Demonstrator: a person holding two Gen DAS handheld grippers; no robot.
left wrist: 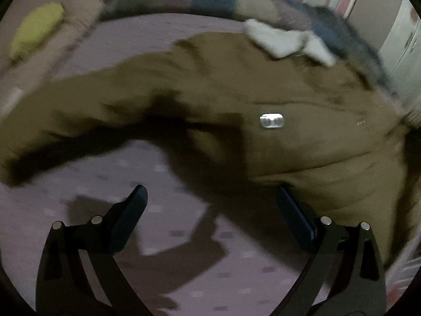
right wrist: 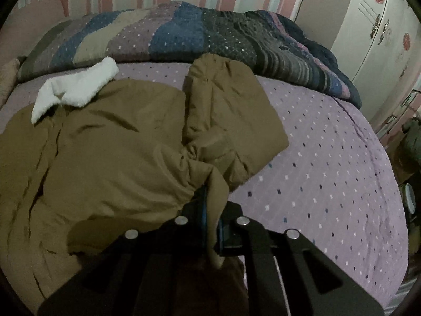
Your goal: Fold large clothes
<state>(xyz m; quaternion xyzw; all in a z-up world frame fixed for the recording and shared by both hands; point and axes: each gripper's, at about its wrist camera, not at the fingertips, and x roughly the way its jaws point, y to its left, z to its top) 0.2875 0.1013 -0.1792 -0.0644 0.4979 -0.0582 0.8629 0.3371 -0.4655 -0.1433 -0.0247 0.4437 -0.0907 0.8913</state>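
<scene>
We see a bed (right wrist: 329, 158) under a lilac dotted sheet, a striped blanket (right wrist: 184, 31) bunched along its far side, and a brown coat (right wrist: 105, 144) with a white fleece collar (right wrist: 76, 89) spread across the near left. Our right gripper (right wrist: 210, 218) is clamped on a gathered fold of the coat, while our left gripper (left wrist: 210, 197) hangs with jaws wide apart above the sheet, just beside the coat's hem. A small silver badge (left wrist: 271, 120) on the coat is too blurred to read.

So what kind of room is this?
Most likely a bedroom: the brown padded coat lies on a bed with a dotted lilac sheet, a rumpled patchwork quilt sits behind it, and a white wardrobe stands against the striped wall.
</scene>
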